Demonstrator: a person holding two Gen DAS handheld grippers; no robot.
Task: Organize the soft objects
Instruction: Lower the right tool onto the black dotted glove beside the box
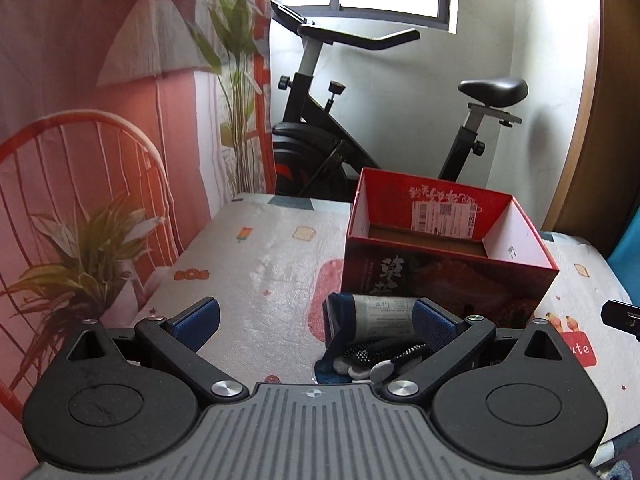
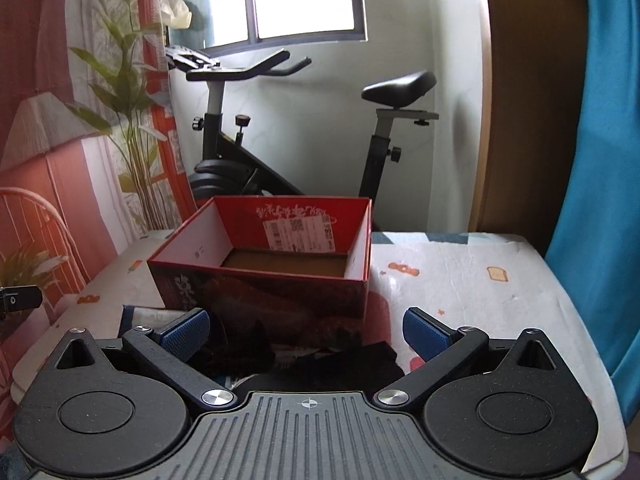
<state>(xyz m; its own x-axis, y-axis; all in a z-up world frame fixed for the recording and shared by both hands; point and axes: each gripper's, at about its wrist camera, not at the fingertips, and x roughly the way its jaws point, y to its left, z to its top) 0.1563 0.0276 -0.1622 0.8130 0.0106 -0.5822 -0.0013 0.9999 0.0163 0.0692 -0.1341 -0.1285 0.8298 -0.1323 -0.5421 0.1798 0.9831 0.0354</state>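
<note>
An open red cardboard box (image 1: 448,264) (image 2: 272,280) stands on the table with nothing visible inside. In front of it lies a heap of soft items: a blue packet with a rolled grey label (image 1: 380,318) and dotted black-and-white gloves (image 1: 376,356). My left gripper (image 1: 316,320) is open, its right pad against the packet's side. In the right wrist view dark black fabric (image 2: 320,356) lies just before the box, between the spread fingers of my open right gripper (image 2: 306,332), which holds nothing.
The table wears a white cloth with small food prints (image 1: 260,264) (image 2: 480,288). An exercise bike (image 1: 360,128) (image 2: 300,140) stands behind the table under a window. A printed curtain (image 1: 120,80) hangs left; blue fabric (image 2: 600,200) hangs right.
</note>
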